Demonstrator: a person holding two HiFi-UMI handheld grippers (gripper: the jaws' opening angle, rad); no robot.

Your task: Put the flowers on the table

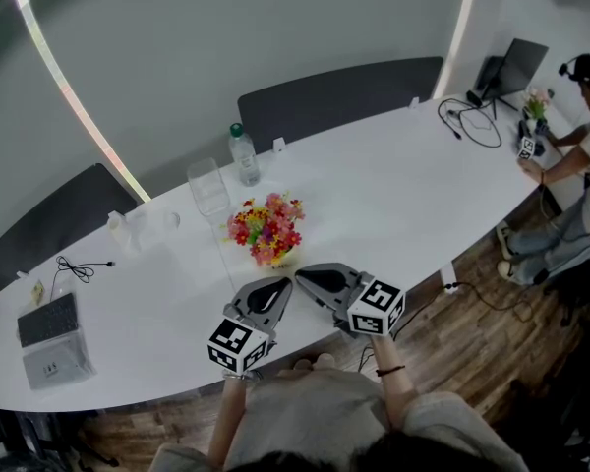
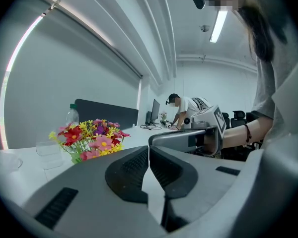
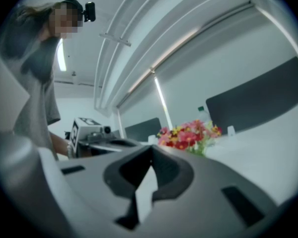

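The left gripper and right gripper are held side by side over the near edge of the white table. Their tips point toward each other and are close together. Each gripper's 2 fingers are pressed fully together with nothing between them.

The bunch of red, pink and yellow flowers sits on the table just beyond both sets of fingertips. It is ahead and left of the left gripper's fingers, and ahead and right of the right gripper's fingers.

Past the flowers stand a clear container and a green-capped water bottle.
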